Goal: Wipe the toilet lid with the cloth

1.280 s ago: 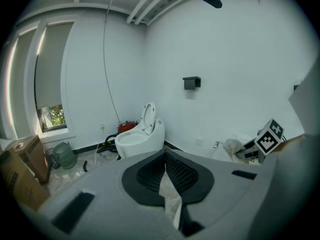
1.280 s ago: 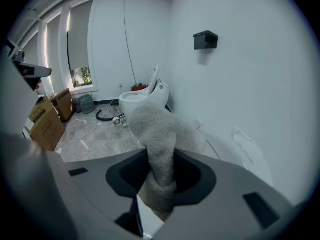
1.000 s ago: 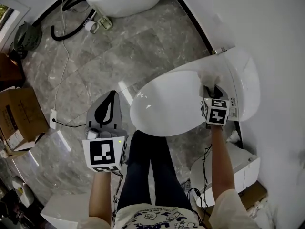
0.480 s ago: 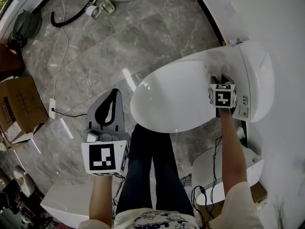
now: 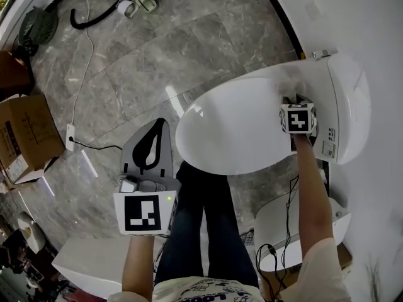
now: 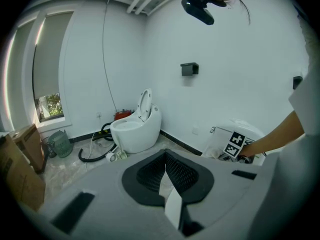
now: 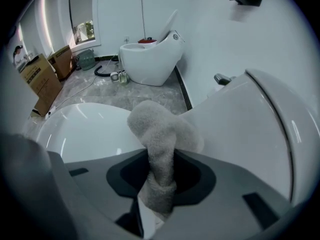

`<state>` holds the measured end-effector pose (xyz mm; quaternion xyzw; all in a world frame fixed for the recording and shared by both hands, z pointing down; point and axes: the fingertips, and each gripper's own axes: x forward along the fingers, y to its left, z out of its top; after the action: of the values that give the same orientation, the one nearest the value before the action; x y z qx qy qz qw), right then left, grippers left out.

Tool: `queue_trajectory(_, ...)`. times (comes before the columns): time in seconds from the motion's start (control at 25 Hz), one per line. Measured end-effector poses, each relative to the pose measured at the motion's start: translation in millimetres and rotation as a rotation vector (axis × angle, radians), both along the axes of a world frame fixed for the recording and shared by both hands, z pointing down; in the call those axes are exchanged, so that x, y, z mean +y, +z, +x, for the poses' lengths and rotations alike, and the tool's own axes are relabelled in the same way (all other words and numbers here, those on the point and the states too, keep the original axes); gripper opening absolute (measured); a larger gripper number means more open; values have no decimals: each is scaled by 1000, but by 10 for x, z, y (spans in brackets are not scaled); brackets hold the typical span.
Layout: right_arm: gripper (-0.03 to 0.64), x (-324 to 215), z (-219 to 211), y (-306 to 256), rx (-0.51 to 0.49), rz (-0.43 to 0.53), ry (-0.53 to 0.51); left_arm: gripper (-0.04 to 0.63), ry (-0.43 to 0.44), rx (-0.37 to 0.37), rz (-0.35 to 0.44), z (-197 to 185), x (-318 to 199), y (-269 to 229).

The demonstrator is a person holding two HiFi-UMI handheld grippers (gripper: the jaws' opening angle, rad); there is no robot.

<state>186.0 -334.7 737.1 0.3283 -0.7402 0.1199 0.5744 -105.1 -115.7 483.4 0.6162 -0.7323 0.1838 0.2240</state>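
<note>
The white toilet lid (image 5: pixel 230 131) is down and glossy; it fills the left of the right gripper view (image 7: pixel 85 131). My right gripper (image 5: pixel 291 99) rests on the lid's back right part, near the hinge. It is shut on a grey-beige terry cloth (image 7: pixel 162 134), which bulges out ahead of the jaws onto the lid. From the head the cloth (image 5: pixel 288 82) shows only as a pale blur beyond the gripper. My left gripper (image 5: pixel 155 126) hangs over the floor left of the bowl, shut with nothing in it (image 6: pixel 166 164).
The toilet's rear housing (image 5: pixel 343 112) stands against the wall on the right. A second toilet (image 7: pixel 150 59) with its lid raised stands farther off, with a black hose (image 5: pixel 94 11) beside it. Cardboard boxes (image 5: pixel 22 137) and a cable (image 5: pixel 79 93) lie at the left.
My right gripper has slid the cloth a little toward the lid's back right edge. The left gripper has stayed roughly where it was.
</note>
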Motion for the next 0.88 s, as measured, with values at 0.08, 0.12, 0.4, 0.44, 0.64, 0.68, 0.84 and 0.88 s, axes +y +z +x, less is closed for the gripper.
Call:
queue_trajectory(0.08, 112, -11, -12, 5, 7, -11, 1, 9, -8, -3, -1, -22, 25, 1)
queue_trajectory(0.12, 112, -17, -20, 4, 11, -18, 2, 9, -13, 0, -2, -33, 42, 4)
queue_trajectory(0.4, 109, 19, -99, -1, 79, -25, -29, 9, -22, 32, -9, -42, 171, 63)
queue_trajectory(0.44, 109, 32, -131, -7, 82, -22, -34, 9, -26, 39, -12, -40, 188, 66)
queue_trajectory(0.64, 110, 131, -253, -11, 117, -8, -76, 9, -36, 56, -7, -51, 248, 37)
queue_trajectory(0.68, 110, 151, -275, -10, 118, -7, -78, 9, -37, 51, -6, -63, 263, 32)
queue_trajectory(0.84, 110, 242, -390, -1, 115, 1, -94, 9, -42, 34, 4, -128, 336, 10)
queue_trajectory(0.88, 110, 271, -416, 0, 114, 1, -101, 9, -46, 32, 4, -140, 361, 6)
